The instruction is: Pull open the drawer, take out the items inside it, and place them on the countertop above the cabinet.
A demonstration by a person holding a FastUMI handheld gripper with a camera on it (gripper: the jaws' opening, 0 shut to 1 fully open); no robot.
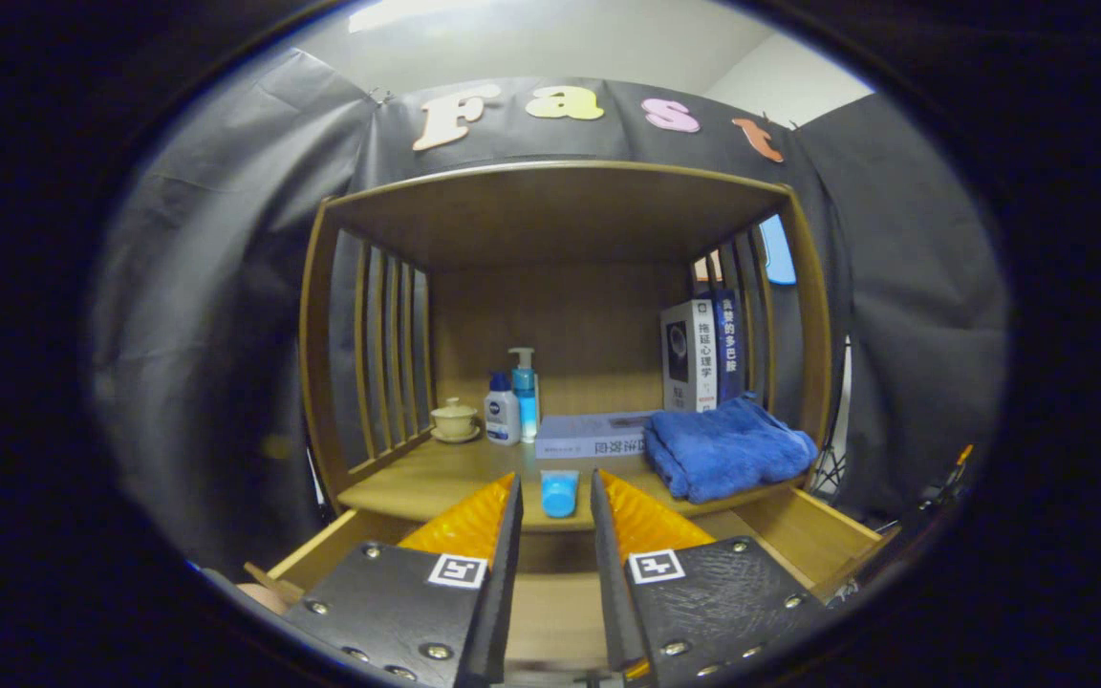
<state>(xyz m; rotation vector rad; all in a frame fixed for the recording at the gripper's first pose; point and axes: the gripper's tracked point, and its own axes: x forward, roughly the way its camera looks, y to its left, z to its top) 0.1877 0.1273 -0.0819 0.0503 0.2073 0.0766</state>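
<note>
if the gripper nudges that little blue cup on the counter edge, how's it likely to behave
The small blue cup looks like light plastic, so it would probably slide or tip at a slight push. It stands close to the countertop's front edge, above the open drawer, so it might drop in. The gripper is open, its fingers either side of the cup; closing gently seems safer than pushing.

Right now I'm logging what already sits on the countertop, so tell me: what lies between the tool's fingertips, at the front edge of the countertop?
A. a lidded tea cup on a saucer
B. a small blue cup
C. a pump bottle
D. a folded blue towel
B: the small blue cup stands on the countertop in the gap of the open tool, untouched by either finger; the folded blue towel lies off to the right.
</note>
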